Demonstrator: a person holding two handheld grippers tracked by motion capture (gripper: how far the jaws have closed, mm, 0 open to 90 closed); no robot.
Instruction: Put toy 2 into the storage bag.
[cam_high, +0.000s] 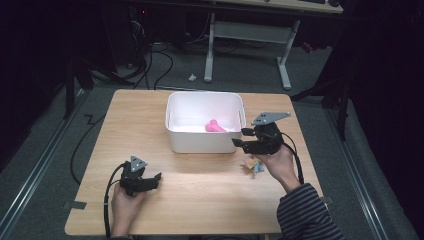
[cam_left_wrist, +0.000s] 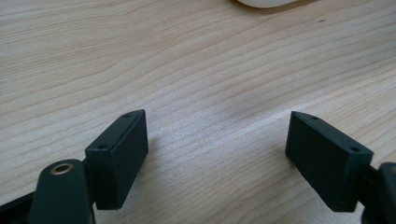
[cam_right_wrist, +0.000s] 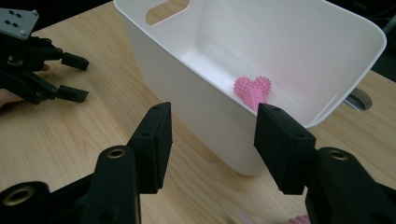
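A white plastic bin (cam_high: 171, 111) stands on the wooden table (cam_high: 210, 190), and a pink spiky heart-shaped toy (cam_high: 216, 126) lies on its floor. My right gripper (cam_high: 239, 137) hovers just off the bin's right front corner, pointing left at it. In the right gripper view its jaws (cam_right_wrist: 212, 112) stand open with nothing between them, framing the bin's wall (cam_right_wrist: 187, 93) and the pink toy (cam_right_wrist: 252, 90). My left gripper (cam_high: 155, 181) rests at the front left of the table. It is open and empty over bare wood (cam_left_wrist: 217, 116).
Small blue and orange pieces (cam_high: 254, 165) lie on the table beside my right hand, and a pink spiky bit (cam_right_wrist: 299, 219) shows at the bottom edge of the right gripper view. The left gripper (cam_right_wrist: 74, 77) appears far off there. A desk frame stands beyond the table.
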